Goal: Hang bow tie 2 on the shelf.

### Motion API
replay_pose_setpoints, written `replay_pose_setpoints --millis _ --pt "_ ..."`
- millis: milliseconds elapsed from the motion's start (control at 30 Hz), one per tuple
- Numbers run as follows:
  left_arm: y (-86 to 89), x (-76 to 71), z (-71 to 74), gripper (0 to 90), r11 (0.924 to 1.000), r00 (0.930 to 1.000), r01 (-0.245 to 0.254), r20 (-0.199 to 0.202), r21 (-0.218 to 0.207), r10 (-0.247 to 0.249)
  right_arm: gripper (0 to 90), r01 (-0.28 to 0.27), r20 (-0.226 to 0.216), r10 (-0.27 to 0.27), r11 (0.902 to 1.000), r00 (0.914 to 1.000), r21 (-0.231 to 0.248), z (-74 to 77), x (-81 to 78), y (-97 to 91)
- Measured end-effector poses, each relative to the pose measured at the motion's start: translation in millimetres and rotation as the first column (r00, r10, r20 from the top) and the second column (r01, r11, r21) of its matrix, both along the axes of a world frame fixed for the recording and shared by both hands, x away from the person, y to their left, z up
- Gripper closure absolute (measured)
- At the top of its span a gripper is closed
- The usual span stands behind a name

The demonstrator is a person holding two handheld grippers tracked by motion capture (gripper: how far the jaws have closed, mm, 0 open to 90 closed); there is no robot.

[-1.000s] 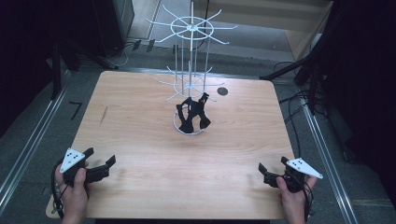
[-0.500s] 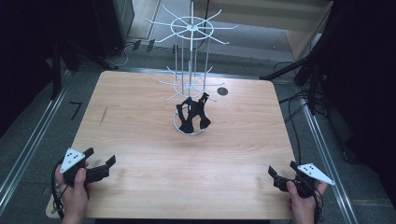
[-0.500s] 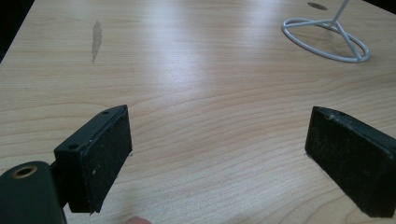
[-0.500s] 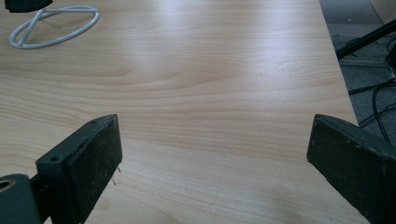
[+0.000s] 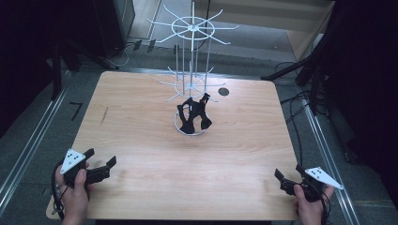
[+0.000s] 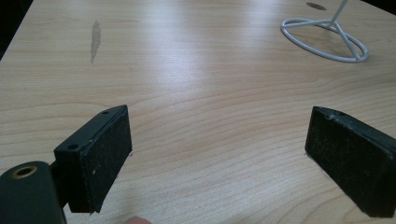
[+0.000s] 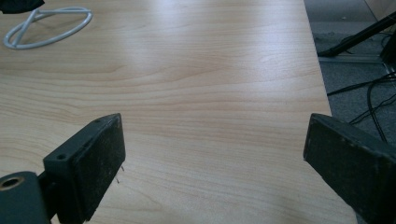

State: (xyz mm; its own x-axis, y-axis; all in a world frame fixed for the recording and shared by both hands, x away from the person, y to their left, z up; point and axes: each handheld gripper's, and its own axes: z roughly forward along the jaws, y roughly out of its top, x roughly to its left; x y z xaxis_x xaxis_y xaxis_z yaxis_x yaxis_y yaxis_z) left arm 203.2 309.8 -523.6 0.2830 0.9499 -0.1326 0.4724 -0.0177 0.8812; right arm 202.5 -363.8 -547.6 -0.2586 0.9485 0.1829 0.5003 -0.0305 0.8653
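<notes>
A white wire rack (image 5: 191,70) stands at the middle of the far half of the tabletop (image 5: 141,136), a tall stem with two tiers of thin spokes, the upper one spread like a wheel. Its ring base (image 5: 178,129) rests flat on the wood, and over that ring hangs a dark bundle (image 5: 193,116) of black looped pieces; they are too small and dark in the high view to say what they are, perhaps straps or clips, and whether they hang from the lower spokes or sit on the ring I cannot tell. The left tongs (image 5: 101,161) rest at the near left corner, held in the person's left hand (image 5: 75,194), jaws wide with bare wood between them; the left gripper view shows the ring base (image 6: 327,39) well ahead and to the right. The right tongs (image 5: 281,178) sit at the near right edge in the right hand (image 5: 309,206), jaws also wide with nothing between them, though they have just been closing a little. Both are well apart from the rack. The tabletop is pale wood grain with a faint grey smear (image 5: 103,115) on its left side and a small dark round spot (image 5: 223,91) near the far edge. Around it lie grey floor, metal rails (image 5: 28,150) and black cables (image 5: 300,108) on the right.
</notes>
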Motion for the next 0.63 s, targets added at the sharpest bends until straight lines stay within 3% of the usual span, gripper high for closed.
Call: replay_pose_setpoints --millis 367,567,633 --pt "-1.2 -0.3 0.1 8.1 0.9999 1.0 0.0 -0.001 0.011 0.0 5.9 -0.021 0.02 0.021 0.9998 0.9996 0.002 -1.5 -2.5 1.8" --pt "-1.2 -5.6 0.0 8.1 1.0 0.9987 0.004 0.051 0.006 -0.004 6.2 0.013 0.047 -0.017 0.9966 0.9988 0.081 -1.4 -6.6 -6.3" --pt "0.1 -8.0 -0.1 8.0 1.0 0.9975 -0.006 0.071 -0.007 0.006 6.3 0.018 0.046 -0.021 0.9962 0.9987 0.085 -1.3 -6.7 -6.9"
